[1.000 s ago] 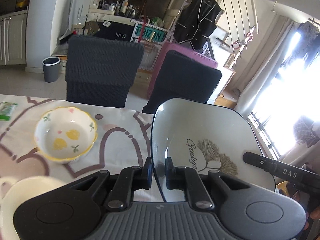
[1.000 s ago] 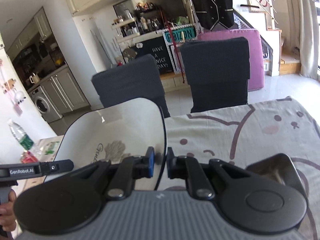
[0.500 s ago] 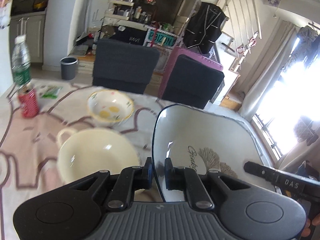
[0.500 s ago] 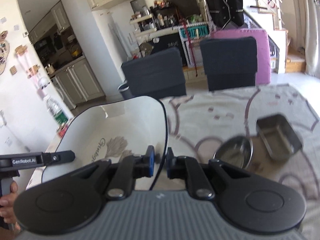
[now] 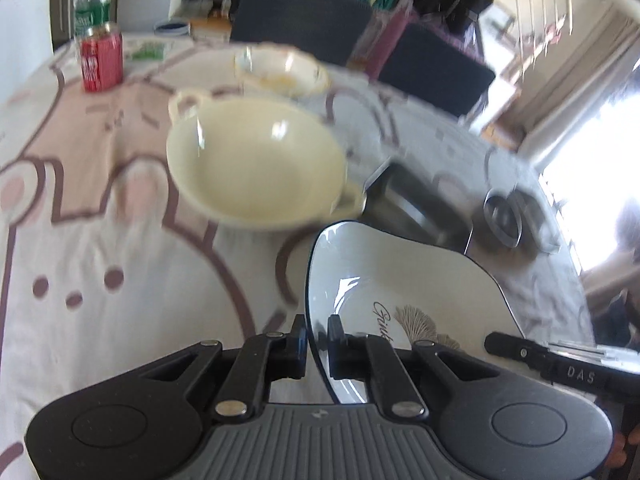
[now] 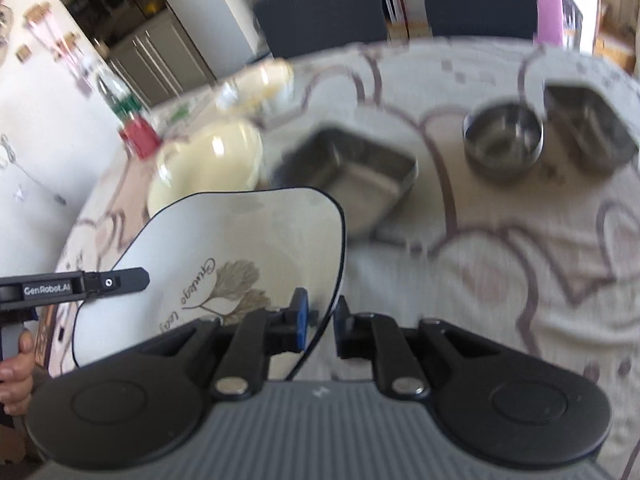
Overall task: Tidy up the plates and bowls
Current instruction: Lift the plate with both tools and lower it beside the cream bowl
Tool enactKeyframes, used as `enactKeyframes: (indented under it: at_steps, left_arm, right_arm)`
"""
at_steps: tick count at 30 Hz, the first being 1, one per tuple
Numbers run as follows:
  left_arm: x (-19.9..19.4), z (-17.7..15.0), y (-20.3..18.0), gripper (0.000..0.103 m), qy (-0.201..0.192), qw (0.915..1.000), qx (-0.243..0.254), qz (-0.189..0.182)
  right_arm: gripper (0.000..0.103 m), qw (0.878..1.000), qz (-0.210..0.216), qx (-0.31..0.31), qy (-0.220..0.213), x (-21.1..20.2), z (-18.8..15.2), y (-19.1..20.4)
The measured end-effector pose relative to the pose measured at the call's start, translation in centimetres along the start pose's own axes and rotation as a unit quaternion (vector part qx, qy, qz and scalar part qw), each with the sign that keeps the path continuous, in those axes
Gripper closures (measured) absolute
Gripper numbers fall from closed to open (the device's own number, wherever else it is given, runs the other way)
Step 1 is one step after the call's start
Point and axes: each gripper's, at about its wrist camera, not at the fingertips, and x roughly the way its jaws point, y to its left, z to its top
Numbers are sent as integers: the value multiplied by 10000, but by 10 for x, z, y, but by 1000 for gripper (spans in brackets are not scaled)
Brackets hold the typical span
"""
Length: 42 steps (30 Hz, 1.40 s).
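Note:
Both grippers hold one white square plate (image 5: 404,280) with a black rim and a ginkgo print, above the table. My left gripper (image 5: 317,338) is shut on its left edge. My right gripper (image 6: 319,318) grips the opposite edge; the plate (image 6: 240,248) fills the left of the right wrist view. A cream two-handled bowl (image 5: 256,164) sits ahead on the tablecloth, also in the right wrist view (image 6: 208,160). A small floral bowl (image 5: 280,72) sits behind it.
A rectangular steel tray (image 6: 348,168), a round steel bowl (image 6: 504,140) and a second steel tray (image 6: 588,128) stand on the right of the table. A red can (image 5: 102,58) and a water bottle (image 5: 92,0) stand far left. Two dark chairs (image 6: 324,12) are behind.
Both grippers have tilted down and lowered with the plate, so the table now fills both views. The cream bowl and steel trays have come closer.

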Motion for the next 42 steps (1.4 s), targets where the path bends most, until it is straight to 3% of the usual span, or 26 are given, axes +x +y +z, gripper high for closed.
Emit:
enactKeyframes:
  at_steps: [5, 10, 23, 32, 42]
  left_arm:
    - [24, -10, 9, 92, 590, 9980, -202, 98]
    - [34, -9, 11, 91, 737, 9966, -248, 261]
    - [40, 5, 27, 90, 604, 9955, -529, 497]
    - [52, -2, 28, 86, 941, 9931, -499, 480]
    - [56, -7, 22, 86, 1057, 9928, -297, 484]
  right_arm:
    - [86, 9980, -167, 40, 607, 24, -14, -6]
    - [85, 9955, -231, 82, 917, 47, -12, -5]
    - [85, 9961, -211, -49, 856, 68, 8, 7]
    - [85, 9936, -191, 20, 1109, 76, 3, 3]
    - [86, 9930, -394, 25, 1115, 80, 2, 0]
